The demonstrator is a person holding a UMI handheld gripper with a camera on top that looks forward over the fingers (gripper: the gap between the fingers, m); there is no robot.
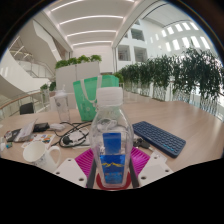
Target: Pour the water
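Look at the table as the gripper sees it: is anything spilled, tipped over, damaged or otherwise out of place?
Nothing stands out. The water bottle stands upright, capped, between the gripper's fingers, with no spill visible on the table. The keyboard lies flat beside it; the small items beyond are cluttered but unremarkable.

One clear plastic water bottle with a blue label [111, 140], one dark flat keyboard [159, 137], one green bag [94, 93].

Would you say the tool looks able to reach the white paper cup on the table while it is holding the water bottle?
Probably yes. The tool is shut on the water bottle, and the white paper cup stands just ahead and to one side on the table, nothing between them.
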